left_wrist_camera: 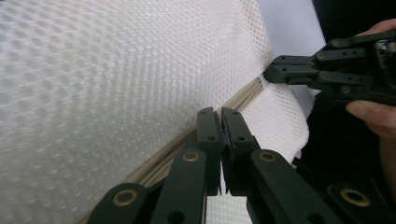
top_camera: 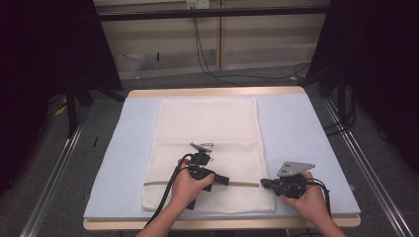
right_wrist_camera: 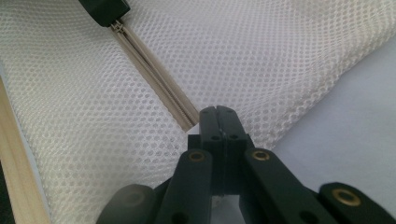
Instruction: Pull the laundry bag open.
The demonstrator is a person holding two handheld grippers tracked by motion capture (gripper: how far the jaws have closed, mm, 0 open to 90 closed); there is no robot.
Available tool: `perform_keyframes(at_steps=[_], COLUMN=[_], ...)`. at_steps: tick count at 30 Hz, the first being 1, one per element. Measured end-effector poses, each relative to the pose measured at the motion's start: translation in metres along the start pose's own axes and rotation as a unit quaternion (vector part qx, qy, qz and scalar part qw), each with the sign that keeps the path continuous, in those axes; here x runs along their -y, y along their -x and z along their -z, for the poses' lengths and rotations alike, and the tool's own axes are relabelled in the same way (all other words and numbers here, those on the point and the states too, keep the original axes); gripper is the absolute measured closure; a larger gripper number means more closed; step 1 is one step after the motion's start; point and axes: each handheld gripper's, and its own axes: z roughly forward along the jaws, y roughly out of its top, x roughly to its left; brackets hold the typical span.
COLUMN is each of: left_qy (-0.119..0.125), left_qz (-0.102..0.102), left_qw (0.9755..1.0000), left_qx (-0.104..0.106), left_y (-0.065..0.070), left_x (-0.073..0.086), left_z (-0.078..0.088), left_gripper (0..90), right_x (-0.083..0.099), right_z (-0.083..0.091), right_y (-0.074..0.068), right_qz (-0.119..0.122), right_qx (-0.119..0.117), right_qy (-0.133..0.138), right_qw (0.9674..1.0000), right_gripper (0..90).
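My left claw [left_wrist_camera: 219, 116] is clenched on the mesh bag's [top_camera: 207, 128] zipper [right_wrist_camera: 154, 74], pull hidden; my right claw [right_wrist_camera: 218, 114] is clenched on the zipper's end.

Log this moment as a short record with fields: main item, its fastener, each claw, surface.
item: white mesh laundry bag, lying flat
fastener: beige zipper running across the bag near its near end
left claw: jaws shut, at the zipper line around mid-bag; whether it pinches the slider cannot be told
right claw: jaws shut, at the zipper's end by the bag's right edge, seemingly pinching the mesh there
surface: pale blue mat on a wooden table
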Motion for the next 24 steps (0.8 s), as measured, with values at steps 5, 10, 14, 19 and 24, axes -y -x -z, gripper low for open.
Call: perform_keyframes(at_steps=[5, 10, 14, 19, 24], left_qy=[0.001, 0.002, 0.007, 0.006, 0.007], left_qz=[0.006, 0.008, 0.013, 0.008, 0.009], left_qw=[1.0000, 0.9999, 0.9998, 0.9999, 0.9999], left_qx=[-0.001, 0.008, 0.014, 0.005, -0.002], left_y=[-0.005, -0.006, -0.009, -0.010, -0.011], left_x=[0.002, 0.004, 0.005, 0.006, 0.006], left_z=[0.003, 0.003, 0.005, 0.007, 0.009], left_gripper=[87.5, 87.5, 87.5, 87.4, 87.5], right_x=[0.002, -0.001, -0.001, -0.001, -0.001], right_z=[0.000, 0.000, 0.000, 0.000, 0.000], right_y=[0.001, -0.001, -0.001, -0.002, -0.002], right_qz=[-0.004, 0.001, 0.003, 0.007, 0.008], right_qx=[0.000, 0.003, 0.006, 0.006, 0.006], right_qy=[0.006, -0.001, -0.002, -0.004, -0.004], right_qw=[1.0000, 1.0000, 1.0000, 0.9999, 0.9999], right_gripper=[90.0, 90.0, 90.0, 90.0, 90.0])
